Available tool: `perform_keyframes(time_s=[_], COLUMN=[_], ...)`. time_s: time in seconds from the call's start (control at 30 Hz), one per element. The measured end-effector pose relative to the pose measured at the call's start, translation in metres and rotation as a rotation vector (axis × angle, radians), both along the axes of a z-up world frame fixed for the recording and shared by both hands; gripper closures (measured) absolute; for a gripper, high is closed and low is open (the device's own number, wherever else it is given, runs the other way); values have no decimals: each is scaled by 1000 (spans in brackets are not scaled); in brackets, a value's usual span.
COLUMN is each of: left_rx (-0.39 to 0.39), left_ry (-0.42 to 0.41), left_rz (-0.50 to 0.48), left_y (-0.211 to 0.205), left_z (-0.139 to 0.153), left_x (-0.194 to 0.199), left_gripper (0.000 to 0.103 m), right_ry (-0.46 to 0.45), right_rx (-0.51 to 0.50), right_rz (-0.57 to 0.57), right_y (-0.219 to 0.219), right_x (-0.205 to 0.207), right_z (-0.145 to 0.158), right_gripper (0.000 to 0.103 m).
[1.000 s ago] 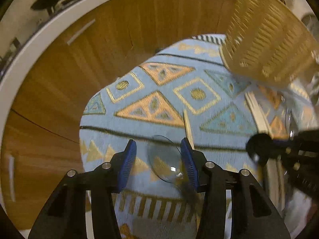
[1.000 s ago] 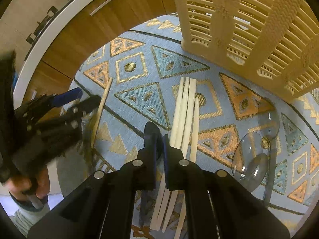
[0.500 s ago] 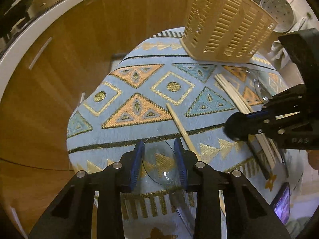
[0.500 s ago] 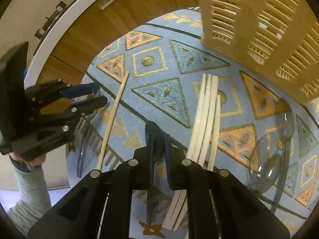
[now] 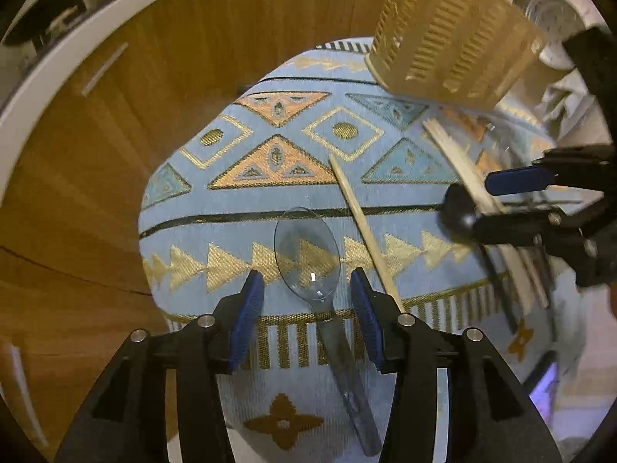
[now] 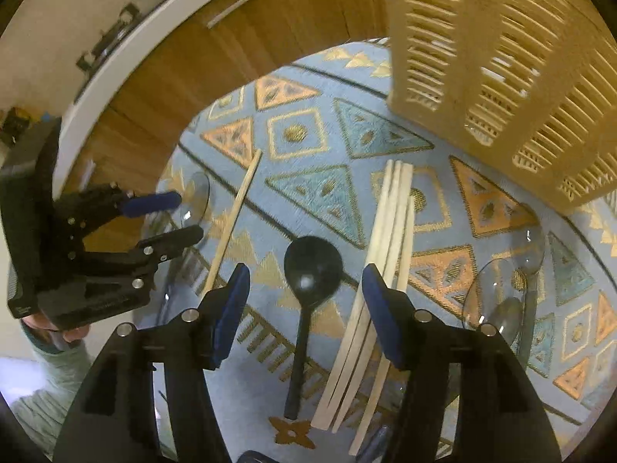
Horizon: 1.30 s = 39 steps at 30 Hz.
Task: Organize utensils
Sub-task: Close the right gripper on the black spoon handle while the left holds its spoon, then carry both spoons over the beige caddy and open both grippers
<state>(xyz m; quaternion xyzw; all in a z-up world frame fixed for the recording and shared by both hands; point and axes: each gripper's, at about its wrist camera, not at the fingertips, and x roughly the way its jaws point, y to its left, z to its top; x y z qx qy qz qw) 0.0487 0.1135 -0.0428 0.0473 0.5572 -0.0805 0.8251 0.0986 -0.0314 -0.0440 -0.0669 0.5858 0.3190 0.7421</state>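
A clear plastic spoon [image 5: 307,258] lies on the patterned blue cloth [image 5: 239,208] between the spread fingers of my left gripper [image 5: 307,306], untouched. My right gripper [image 6: 306,308] gapes over a black spoon [image 6: 310,270] lying free. Beside it rest bundled chopsticks [image 6: 389,239]; one single chopstick [image 6: 235,223] lies apart. The slatted cream basket [image 6: 501,58] stands beyond.

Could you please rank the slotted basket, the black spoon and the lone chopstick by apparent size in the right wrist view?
1. Slotted basket, by far the largest.
2 and 3. Black spoon and lone chopstick: similar length, so unranked; the spoon lies nearer the camera.
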Motion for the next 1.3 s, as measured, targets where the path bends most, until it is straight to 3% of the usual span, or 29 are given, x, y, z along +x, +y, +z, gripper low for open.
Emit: perform_keyframes(time_s=[0.13, 0.4, 0.47, 0.5, 0.6, 0.67, 1.07, 1.3], left_rx=[87, 84, 97, 98, 97, 81, -85, -188], left_ry=[-8, -15, -25, -29, -48, -61, -241, -514], left_rz=[-10, -1, 9, 14, 29, 43, 78, 41], left_y=[-15, -11, -11, -13, -14, -13, -9, -31], left_z=[-4, -1, -1, 0, 1, 2, 43, 133], left_x=[4, 14, 14, 12, 9, 8, -8, -2], left_gripper=[57, 62, 70, 70, 71, 71, 72, 72], right_ry=[19, -72, -119, -125, -117, -96, -100, -278], right_rx=[-52, -165, -211, -210, -172, -131, 146, 350], right_rz=[22, 25, 32, 36, 24, 16, -37, -113], right_y=[11, 27, 30, 29, 18, 5, -67, -93], right_x=[-5, -13, -17, -19, -18, -17, -25, -31], right_z=[-13, -11, -11, -11, -9, -6, 29, 101], right_gripper=[57, 59, 70, 71, 75, 98, 98, 98])
